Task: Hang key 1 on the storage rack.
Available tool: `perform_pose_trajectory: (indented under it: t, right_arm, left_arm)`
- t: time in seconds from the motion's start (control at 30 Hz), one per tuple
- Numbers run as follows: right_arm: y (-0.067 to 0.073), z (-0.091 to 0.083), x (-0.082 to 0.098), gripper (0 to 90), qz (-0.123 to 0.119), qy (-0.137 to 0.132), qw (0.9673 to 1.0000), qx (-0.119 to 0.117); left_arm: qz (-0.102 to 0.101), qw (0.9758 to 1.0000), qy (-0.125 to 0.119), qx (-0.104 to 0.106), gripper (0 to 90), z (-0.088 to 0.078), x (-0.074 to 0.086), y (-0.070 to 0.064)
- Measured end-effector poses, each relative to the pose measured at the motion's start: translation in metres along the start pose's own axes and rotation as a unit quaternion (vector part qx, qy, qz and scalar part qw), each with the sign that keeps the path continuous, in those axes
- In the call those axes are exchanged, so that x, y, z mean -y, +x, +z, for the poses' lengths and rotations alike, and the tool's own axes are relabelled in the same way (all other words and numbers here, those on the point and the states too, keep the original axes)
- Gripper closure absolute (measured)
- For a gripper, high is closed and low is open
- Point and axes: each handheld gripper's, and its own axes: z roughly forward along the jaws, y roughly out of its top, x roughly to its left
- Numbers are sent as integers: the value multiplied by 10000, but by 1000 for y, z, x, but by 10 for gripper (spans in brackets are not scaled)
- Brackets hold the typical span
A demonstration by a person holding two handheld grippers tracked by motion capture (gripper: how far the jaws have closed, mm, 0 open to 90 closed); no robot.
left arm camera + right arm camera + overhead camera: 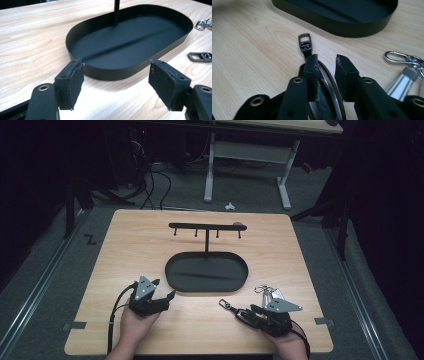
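Left tool: spread wide, empty, facing the black oval metal tray with its hook stand.
Right tool: straddling a dark oval key fob flat on the wooden table, gap showing, not clamped.
Risk: the thin fob could skid away as the pads close.
Nearby: silver carabiner keyring may snag.

Left gripper: two black jaws set wide apart, dark pads facing each other, nothing between them. Just beyond them, a black oval tray with a low wall on the light wooden table; a thin black post rises from the tray's far side (its top is cut off). At the right edge, on the table: a dark metal clasp and, farther back, a silver clip.
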Motion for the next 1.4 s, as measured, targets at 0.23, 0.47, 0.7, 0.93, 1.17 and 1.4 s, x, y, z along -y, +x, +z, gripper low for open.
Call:
perform_pose_trajectory:
  t: [0.23, 0.47, 0.7, 0.93, 1.17, 1.4]
  right_arm:
    - [4, 17, -11, 586, -159, 73, 9997, -158]
    - [8, 28, -19, 489, -338, 212, 9988, -298]
    - [8, 32, -22, 431, -294, 318, 9985, -337]
    - [13, 37, -31, 418, -326, 466, 9983, -109]
    - [19, 43, -45, 349, -497, 1145, 9921, -98]
    - [23, 51, -56, 272, -724, 1852, 9799, -173]
  left_arm:
    - [49, 10000, -30, -33, 260, -15, 5, 5]
    - [301, 9994, 126, -139, 217, -41, 2, 5]
    - [27, 9998, 159, -103, 218, -53, 31, 15]
    - [187, 9992, 260, 246, 179, -45, 31, 11]
    - [218, 9985, 243, 436, 150, -39, 27, 10]
    - [297, 9972, -32, 680, 149, -45, 22, 6]
